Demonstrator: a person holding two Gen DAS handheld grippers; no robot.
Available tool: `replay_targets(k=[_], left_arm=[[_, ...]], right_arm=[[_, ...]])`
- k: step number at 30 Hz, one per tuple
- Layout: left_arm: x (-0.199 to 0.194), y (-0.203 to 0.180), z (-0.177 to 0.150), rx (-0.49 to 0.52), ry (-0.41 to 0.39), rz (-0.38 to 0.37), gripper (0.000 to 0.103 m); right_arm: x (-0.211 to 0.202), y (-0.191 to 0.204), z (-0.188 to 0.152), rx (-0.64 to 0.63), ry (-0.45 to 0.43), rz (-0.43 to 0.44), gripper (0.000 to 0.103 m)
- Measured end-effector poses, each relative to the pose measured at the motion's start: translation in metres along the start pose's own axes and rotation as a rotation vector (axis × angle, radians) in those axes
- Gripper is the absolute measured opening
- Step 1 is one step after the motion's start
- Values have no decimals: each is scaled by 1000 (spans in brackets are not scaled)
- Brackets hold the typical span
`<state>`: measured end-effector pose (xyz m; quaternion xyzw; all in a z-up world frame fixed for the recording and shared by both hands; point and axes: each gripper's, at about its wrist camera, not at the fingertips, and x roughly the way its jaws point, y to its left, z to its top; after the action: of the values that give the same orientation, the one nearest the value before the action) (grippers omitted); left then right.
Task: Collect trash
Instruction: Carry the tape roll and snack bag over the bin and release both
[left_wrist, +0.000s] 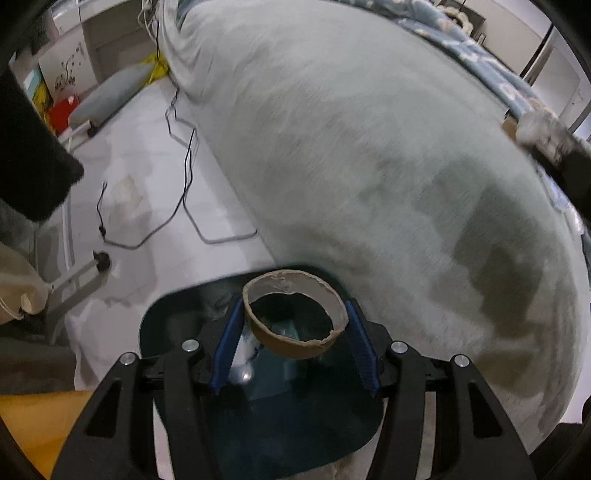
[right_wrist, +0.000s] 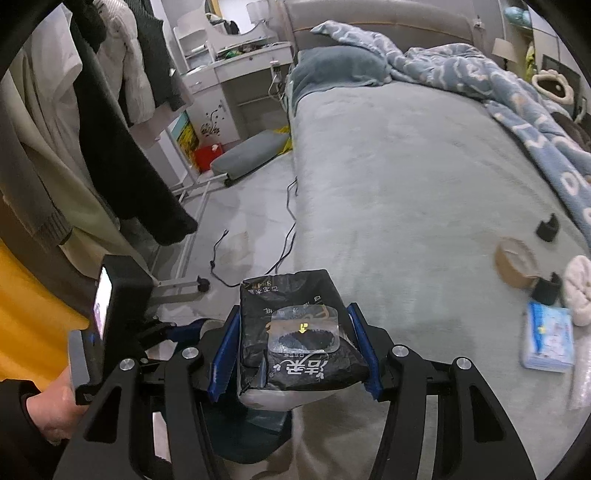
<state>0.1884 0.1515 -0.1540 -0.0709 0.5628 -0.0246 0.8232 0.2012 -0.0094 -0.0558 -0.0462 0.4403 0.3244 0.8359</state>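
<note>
Holding one piece of trash in each gripper, the person has both loads poised over a dark teal bin (left_wrist: 173, 332) that stands on the floor against the bed (left_wrist: 369, 166). The left gripper (left_wrist: 295, 325) has its blue fingers (left_wrist: 231, 339) clamped on a squashed cardboard tape core (left_wrist: 295, 317), which hangs right above the bin's mouth. The right gripper (right_wrist: 297, 343) is closed on a black wet-wipes pack (right_wrist: 295, 332), with the teal bin (right_wrist: 255, 435) showing just below it.

Inside the bin something pale, perhaps crumpled paper or a wrapper, already lies at the bottom; blur hides what it is. Neither held piece has been dropped yet, so both releases remain. By my reading the task is partway done: still on the bed are a brown tape roll (right_wrist: 515, 266), a blue tissue pack (right_wrist: 548, 339), and two small black clips (right_wrist: 547, 228), which may also need collecting.
</note>
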Motion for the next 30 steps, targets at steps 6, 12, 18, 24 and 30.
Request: replay_targets(k=[6,12,18,24,30], left_arm=[[15,11,-16,9,107,7,58],[15,23,-25,-3,154,2,65],[1,38,-23,-34,104,1,86],[-20,50,-16,-59,-3,-15,86],[-43,67,-8,-84,-122,5,86]], right_arm=[[25,13,-1,-21,59,4,57],[36,24,-1,-32,81,12,57],[53,33,-2,-48,121,18,57],[74,41,-10,-63,176,27,57],[92,49,-14,-71,215,27,57]])
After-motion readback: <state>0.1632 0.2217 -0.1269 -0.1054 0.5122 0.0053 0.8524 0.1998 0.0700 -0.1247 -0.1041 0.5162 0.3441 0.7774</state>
